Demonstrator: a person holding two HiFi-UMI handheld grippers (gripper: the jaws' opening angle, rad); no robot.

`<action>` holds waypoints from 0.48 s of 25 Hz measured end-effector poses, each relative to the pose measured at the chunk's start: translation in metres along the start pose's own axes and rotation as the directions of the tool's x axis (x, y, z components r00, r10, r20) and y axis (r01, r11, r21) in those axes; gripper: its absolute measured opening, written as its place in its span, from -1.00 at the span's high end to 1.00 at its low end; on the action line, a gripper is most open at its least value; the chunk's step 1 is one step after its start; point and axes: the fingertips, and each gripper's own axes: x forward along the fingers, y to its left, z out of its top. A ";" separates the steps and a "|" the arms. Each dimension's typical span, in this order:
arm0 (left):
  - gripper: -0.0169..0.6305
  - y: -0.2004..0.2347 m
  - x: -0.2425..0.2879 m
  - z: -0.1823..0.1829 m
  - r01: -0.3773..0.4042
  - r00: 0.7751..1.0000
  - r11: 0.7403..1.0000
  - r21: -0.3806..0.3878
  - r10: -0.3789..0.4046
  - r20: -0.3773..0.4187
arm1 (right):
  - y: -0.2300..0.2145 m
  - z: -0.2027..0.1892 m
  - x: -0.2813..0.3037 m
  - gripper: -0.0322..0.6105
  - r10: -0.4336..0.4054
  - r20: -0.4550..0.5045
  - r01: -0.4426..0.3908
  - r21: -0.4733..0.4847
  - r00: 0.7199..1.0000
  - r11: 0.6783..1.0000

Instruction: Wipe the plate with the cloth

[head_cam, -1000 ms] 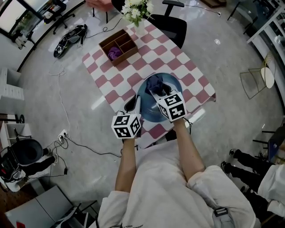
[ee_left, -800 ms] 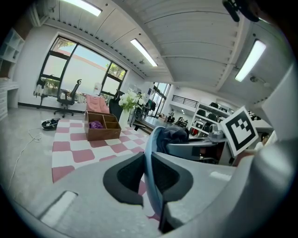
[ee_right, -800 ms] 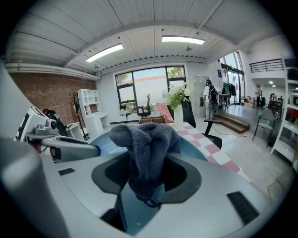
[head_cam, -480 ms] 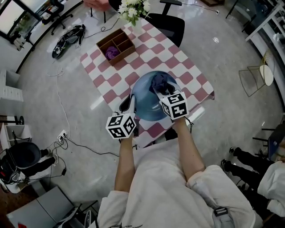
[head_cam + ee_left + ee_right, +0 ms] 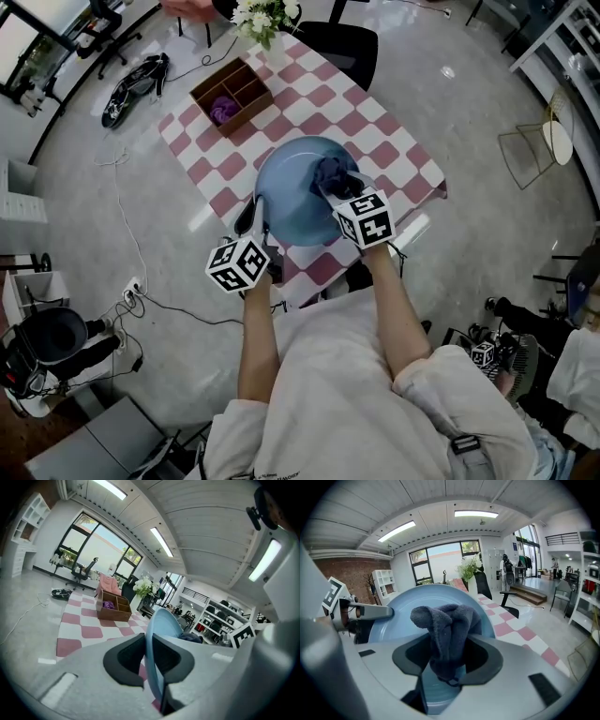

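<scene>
Now airborne: the plate lay flat on the checked bench a second ago; it is lifted clear and tipped up. Left claw is clenched on the plate's rim. Right claw grasps the dark cloth, the wad seemingly against the plate's face. Judgement: wiping will be done in the air, the left steadying. Count: one plate, one cloth, two claws, one wooden box, one bunch of flowers.
</scene>
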 end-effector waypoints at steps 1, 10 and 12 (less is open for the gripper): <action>0.84 0.000 0.001 -0.001 -0.003 1.000 1.000 0.001 0.003 -0.001 | 0.000 -0.003 0.001 0.33 0.005 -0.010 -0.005 0.000 1.000 1.000; 0.83 0.005 0.003 0.006 -0.017 0.999 0.997 -0.078 0.020 0.042 | 0.010 -0.011 0.001 0.32 0.057 -0.065 -0.059 -0.029 0.996 0.998; 0.83 0.007 0.003 0.007 -0.024 0.998 0.996 -0.090 0.029 0.052 | 0.017 -0.009 0.002 0.32 0.065 -0.071 -0.069 -0.049 0.995 0.996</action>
